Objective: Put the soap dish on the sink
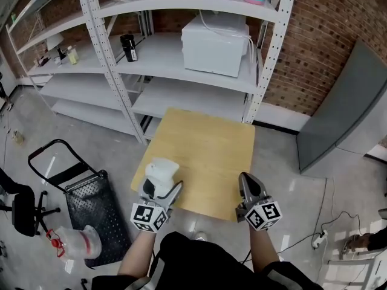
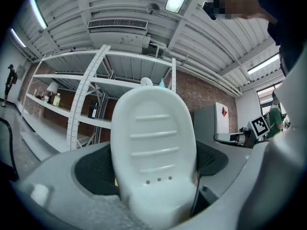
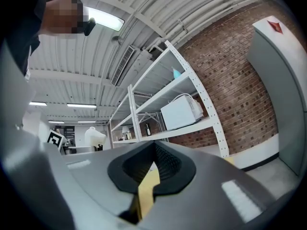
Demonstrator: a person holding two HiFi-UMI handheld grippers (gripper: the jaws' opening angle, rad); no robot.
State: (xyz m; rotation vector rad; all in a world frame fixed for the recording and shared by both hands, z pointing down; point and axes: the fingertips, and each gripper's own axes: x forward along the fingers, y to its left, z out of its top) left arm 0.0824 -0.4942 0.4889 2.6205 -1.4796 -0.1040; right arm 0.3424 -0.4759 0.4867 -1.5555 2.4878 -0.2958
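Over the near edge of the bench [image 1: 205, 156]: left tool [image 1: 162, 189], jaws clamped on a white soap dish [image 1: 162, 171]. The dish was ribbed, with three holes, and stood upright between them above the bench's near left corner. Right tool [image 1: 246, 181], above the bench's near right corner, jaws drawn together with nothing between them. Behind the bench: white shelving [image 1: 115, 65] carrying a white box-shaped appliance [image 1: 214, 44]. Left of the bench, on the floor: black trolley [image 1: 91, 201].
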